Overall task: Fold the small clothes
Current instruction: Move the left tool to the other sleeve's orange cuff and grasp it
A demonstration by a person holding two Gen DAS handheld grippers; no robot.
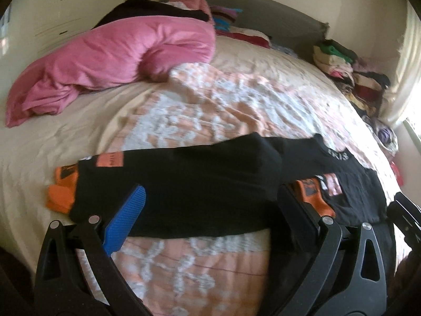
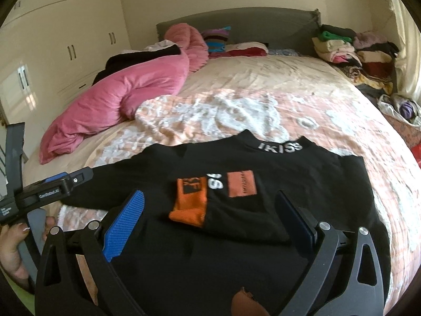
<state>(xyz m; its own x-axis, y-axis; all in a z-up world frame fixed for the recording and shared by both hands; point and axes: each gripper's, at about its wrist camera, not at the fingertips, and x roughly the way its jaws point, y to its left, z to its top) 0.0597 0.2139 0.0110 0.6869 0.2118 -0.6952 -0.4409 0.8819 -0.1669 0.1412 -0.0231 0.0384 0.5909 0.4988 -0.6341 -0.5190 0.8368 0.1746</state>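
black long-sleeve top lies flat on the near bedspread, one orange cuff folded onto its chest. both my grippers, left and right, hover spread, holding nothing. fabric looks light, limp; i'd pinch the hem corners.

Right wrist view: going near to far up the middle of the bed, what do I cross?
Black shirt → orange cuff → collar lettering → bedspread → headboard.
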